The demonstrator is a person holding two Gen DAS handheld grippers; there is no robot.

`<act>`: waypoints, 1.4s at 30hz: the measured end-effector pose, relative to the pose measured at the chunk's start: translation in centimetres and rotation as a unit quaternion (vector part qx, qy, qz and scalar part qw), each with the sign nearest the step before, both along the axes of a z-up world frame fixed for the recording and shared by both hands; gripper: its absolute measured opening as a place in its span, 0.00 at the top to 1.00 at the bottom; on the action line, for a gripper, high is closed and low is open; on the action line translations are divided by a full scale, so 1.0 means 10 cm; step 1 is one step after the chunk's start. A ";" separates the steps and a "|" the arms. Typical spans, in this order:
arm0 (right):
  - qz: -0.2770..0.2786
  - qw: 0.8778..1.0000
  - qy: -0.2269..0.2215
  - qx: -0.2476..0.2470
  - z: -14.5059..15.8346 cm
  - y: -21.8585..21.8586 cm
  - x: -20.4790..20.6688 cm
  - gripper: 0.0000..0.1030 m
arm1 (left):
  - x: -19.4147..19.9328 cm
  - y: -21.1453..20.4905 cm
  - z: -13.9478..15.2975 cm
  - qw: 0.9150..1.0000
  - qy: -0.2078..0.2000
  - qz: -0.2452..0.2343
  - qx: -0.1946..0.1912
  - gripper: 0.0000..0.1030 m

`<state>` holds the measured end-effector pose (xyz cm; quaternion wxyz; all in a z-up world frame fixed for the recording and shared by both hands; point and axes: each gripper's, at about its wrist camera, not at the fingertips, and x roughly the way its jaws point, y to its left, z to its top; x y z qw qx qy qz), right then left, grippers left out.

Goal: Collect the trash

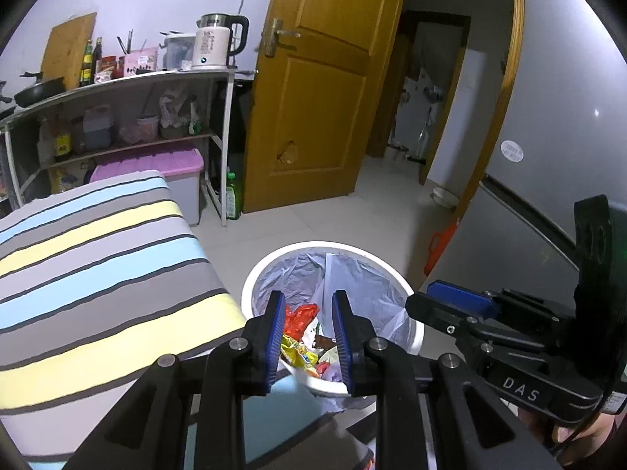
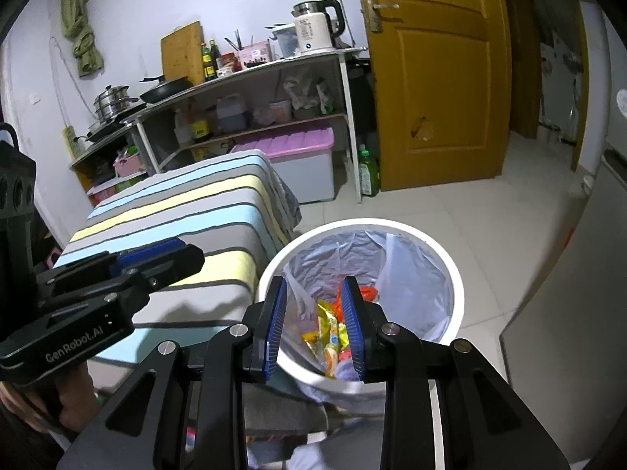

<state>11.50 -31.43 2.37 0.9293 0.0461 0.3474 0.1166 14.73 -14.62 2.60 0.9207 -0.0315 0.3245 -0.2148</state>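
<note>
Bin: round white plastic bin [image 2: 450, 270] on the tiled floor beside the striped bed, lined with a thin translucent bag [image 1: 368, 282].
Trash: 1 heap of crinkly wrappers [image 2: 327, 329]; likely light, soft.
Hold: bag's loose rim, probably slippery.
Left gripper [image 1: 308, 337]: spread, empty.
Right gripper [image 2: 315, 329]: spread, empty.

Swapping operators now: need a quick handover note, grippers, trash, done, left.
Left gripper: jaws apart, nothing between the blue pads, poised above the bin.
Right gripper: jaws apart, empty, also above the bin, beside the left one.
White round trash bin with a clear plastic liner: stands on the tiled floor next to the striped cloth-covered table.
Done: yellow and red snack wrappers already lie at the bottom of the bin.
Left: no loose trash shows on the table top or the visible floor; check beyond these views. The liner has not been gathered or tied.
</note>
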 end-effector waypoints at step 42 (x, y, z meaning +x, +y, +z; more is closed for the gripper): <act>0.023 0.998 -0.050 -0.024 0.25 0.25 -1.21 0.70 | -1.19 0.39 0.11 0.998 -0.022 0.045 0.024 0.68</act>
